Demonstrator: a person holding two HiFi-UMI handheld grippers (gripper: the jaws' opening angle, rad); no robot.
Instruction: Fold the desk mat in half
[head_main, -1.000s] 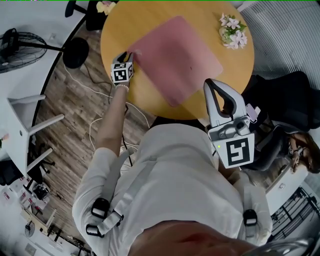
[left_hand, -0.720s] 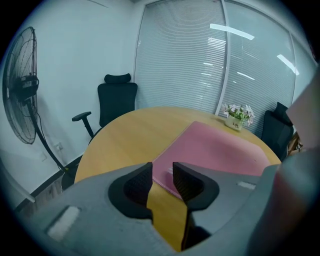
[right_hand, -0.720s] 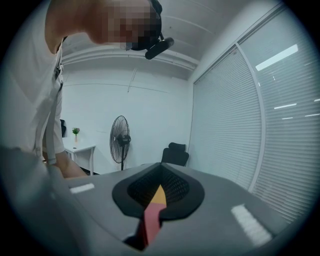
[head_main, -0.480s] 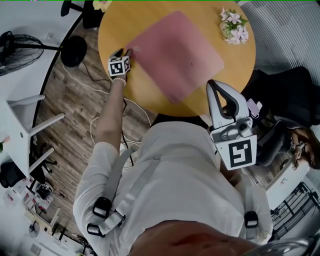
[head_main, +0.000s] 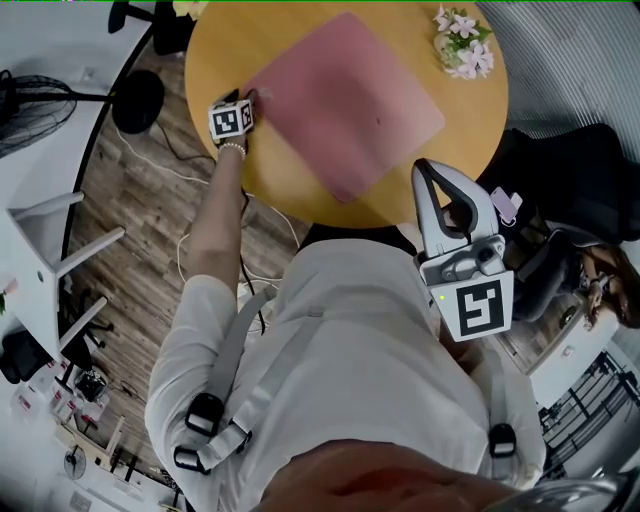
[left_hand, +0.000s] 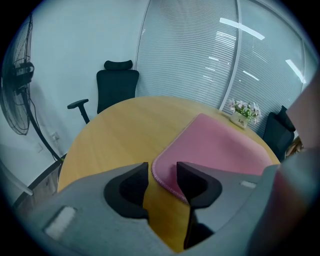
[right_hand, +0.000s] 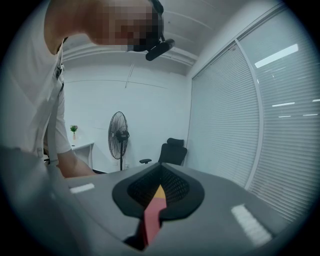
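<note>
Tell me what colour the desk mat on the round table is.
Plain pink, with a stitched edge. The desk mat shows best in the left gripper view.

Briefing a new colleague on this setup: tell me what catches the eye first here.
A pink desk mat lies flat across the round wooden table, with flowers at its far edge. The left gripper is at the mat's left corner, jaws opening with that corner between them. The right gripper waits shut by the person's chest.

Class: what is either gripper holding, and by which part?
Nothing is held. The left gripper jaws are opening, with a corner of the pink desk mat loose between them; the right gripper is shut, empty.
</note>
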